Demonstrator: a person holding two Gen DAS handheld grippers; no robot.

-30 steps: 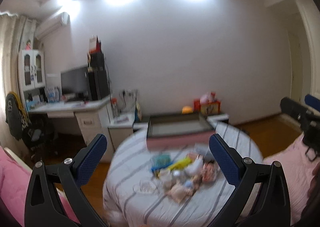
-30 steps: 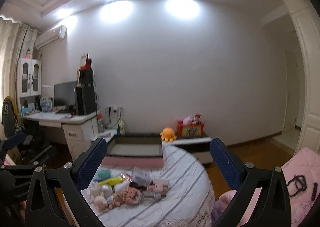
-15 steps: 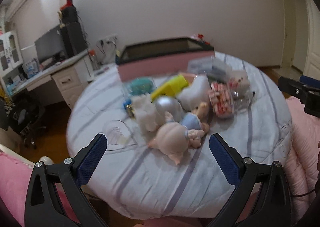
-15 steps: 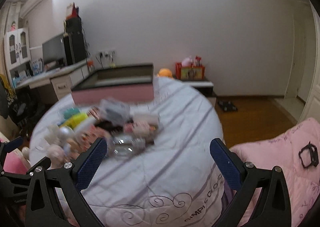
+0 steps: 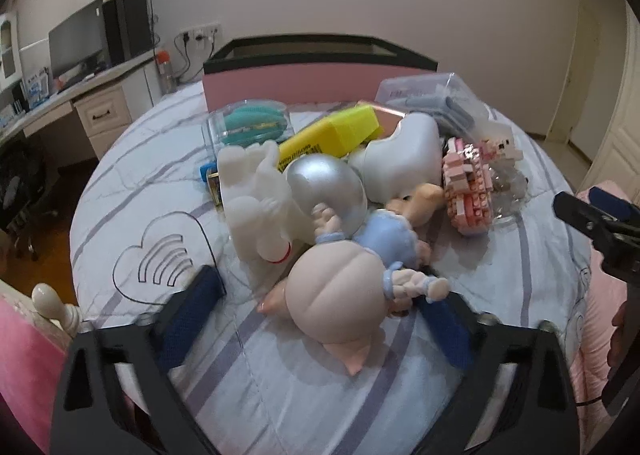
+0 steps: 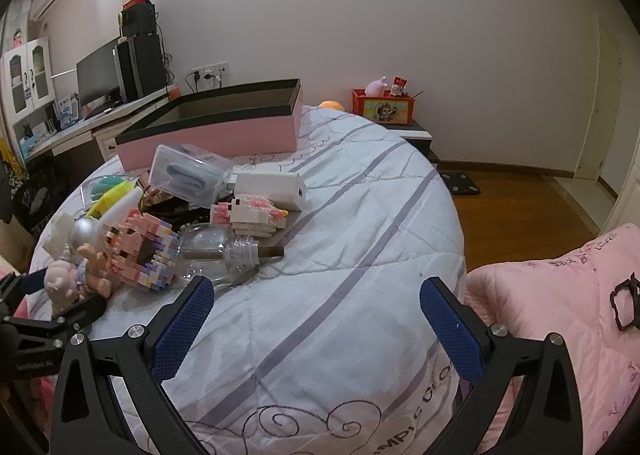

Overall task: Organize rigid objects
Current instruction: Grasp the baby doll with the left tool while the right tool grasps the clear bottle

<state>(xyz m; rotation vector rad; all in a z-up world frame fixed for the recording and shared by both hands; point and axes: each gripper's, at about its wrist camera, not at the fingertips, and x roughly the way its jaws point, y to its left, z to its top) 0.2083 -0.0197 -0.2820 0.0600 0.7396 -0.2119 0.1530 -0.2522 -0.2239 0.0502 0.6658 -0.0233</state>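
So the landmark here is the pink box with the dark rim, sitting open at the far side of the round striped bed. All the stuff to sort is piled just in front of it.

Going left to right in the left wrist view: a clear case with a teal thing inside sits right in front of the box's left corner, then a white figure nearer the camera, a yellow block, a silver ball, and a white curved piece. Toward the right end of the box there's a pink brick-built toy and a clear bag with grey bits.

The baby doll, pink with a blue outfit, lies at the near edge of the pile, farthest from the box. The left gripper has its jaws spread wide on either side of the doll, not clamped on it.

The right gripper is also wide apart over bare bedding, holding nothing, with a glass bottle lying between it and the box. A white rectangular box sits behind the bottle.
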